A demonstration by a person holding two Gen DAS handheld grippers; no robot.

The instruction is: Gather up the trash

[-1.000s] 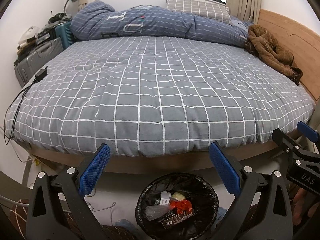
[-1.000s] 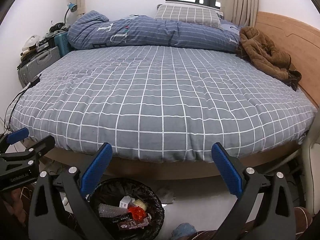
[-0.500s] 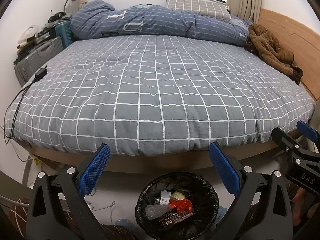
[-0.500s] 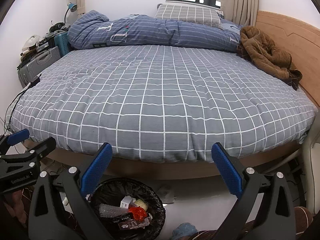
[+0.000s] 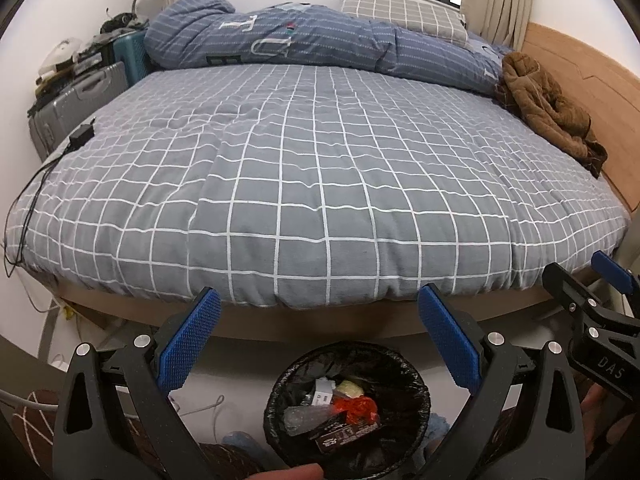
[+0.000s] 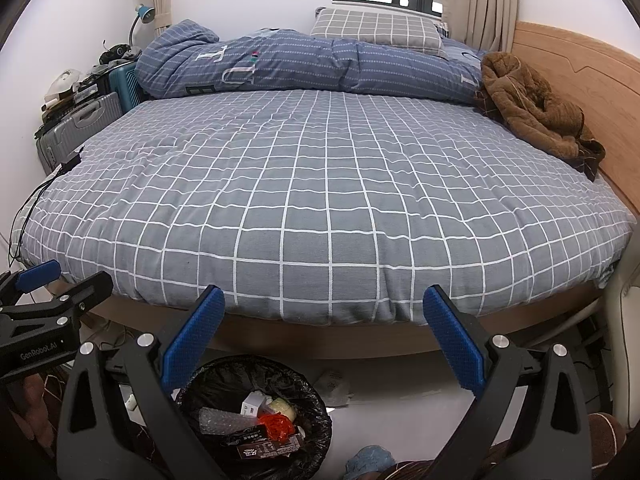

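A black-lined trash bin (image 5: 408,372) stands on the floor at the foot of the bed and holds several pieces of trash, among them a red wrapper (image 5: 356,408) and clear plastic. It also shows in the right wrist view (image 6: 316,392). My left gripper (image 5: 318,342) is open and empty, above the bin. My right gripper (image 6: 324,338) is open and empty, to the right of the bin. Each gripper shows at the edge of the other's view.
A bed (image 5: 320,184) with a grey checked cover fills both views. A blue duvet (image 5: 312,44), a pillow and a brown garment (image 5: 548,108) lie at its far end. Suitcases (image 5: 84,96) stand at the left. A charger and cable (image 5: 80,136) lie on the bed's left edge.
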